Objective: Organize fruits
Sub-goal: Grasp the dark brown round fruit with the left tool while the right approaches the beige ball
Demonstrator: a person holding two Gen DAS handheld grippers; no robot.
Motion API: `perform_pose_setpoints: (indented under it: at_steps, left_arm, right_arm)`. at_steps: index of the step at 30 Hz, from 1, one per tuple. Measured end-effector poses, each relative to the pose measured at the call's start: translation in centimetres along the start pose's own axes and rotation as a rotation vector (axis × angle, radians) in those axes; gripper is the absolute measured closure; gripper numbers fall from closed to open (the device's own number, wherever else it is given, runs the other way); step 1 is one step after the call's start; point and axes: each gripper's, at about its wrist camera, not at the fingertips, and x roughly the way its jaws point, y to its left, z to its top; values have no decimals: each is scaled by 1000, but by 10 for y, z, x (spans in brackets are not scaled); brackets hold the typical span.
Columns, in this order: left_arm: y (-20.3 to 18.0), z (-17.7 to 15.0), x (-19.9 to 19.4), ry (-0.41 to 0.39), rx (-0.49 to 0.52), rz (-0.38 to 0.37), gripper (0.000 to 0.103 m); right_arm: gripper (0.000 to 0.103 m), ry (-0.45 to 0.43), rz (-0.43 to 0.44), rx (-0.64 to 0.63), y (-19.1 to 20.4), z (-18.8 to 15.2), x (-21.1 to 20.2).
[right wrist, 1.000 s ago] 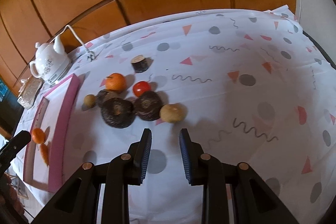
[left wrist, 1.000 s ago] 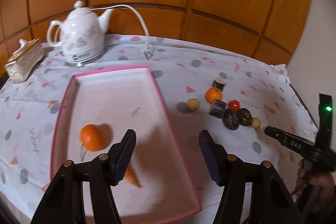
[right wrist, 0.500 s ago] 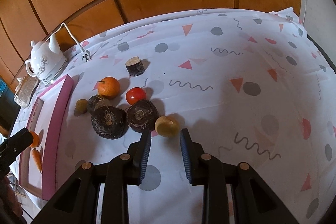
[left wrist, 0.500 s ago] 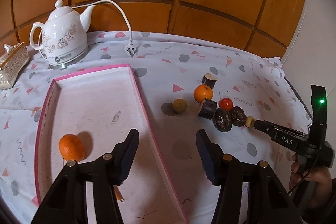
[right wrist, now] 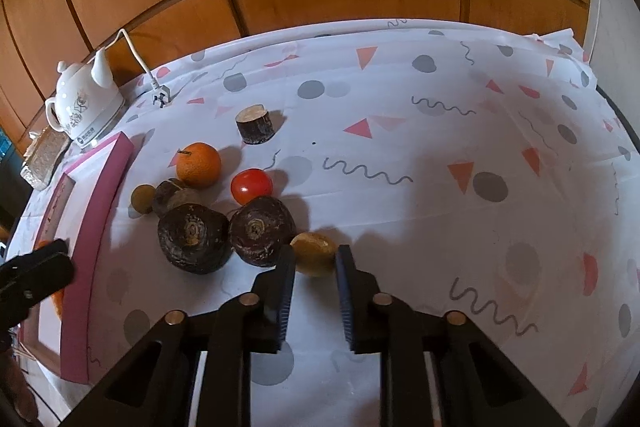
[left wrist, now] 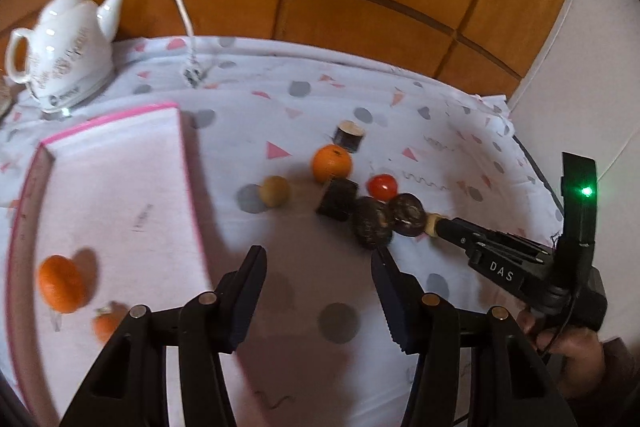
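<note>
My right gripper (right wrist: 315, 255) is shut on a small tan fruit (right wrist: 316, 247) lying on the patterned cloth, with a pad pressed against each side. Just left of it sit two dark round fruits (right wrist: 192, 233) (right wrist: 260, 231), a red tomato (right wrist: 251, 186), an orange (right wrist: 199, 164), a dark cut piece (right wrist: 172, 193) and another small tan fruit (right wrist: 142, 199). My left gripper (left wrist: 318, 253) hangs open above bare cloth between the pink tray (left wrist: 120, 125) and this cluster, nothing between its fingers. In the tray lie an orange (left wrist: 60, 283) and a small orange piece (left wrist: 106, 323).
A short dark stump (right wrist: 255, 125) stands behind the cluster. A white kettle (left wrist: 64, 43) with its cord and plug (right wrist: 162, 98) sits at the back left, a woven box (right wrist: 44, 155) beside it. Wood panelling runs behind the table. A hand (left wrist: 568, 343) holds the right gripper.
My left gripper has swung right, off the tray and toward the fruit cluster. My right gripper has moved up to the small tan fruit and closed on it.
</note>
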Motion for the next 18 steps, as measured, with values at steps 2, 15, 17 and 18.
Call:
perform_pose_setpoints:
  at_steps: [2,15,17,18]
  left_arm:
    - [-7,0,11,19,7,-8,48]
    - [-23,4,55,86,-38,-84,52]
    - [-24,6,59,87,-49,-94,52]
    - [-22,6,60,90,-62,-105,52]
  right_arm:
    - [89,-7,-1,-9,-1,-1,-3]
    - [84,13,32,-29,-2,1,0]
    - [82,16,34,-32,-2,1,1]
    - [81,17,37,-32,-2,1,2]
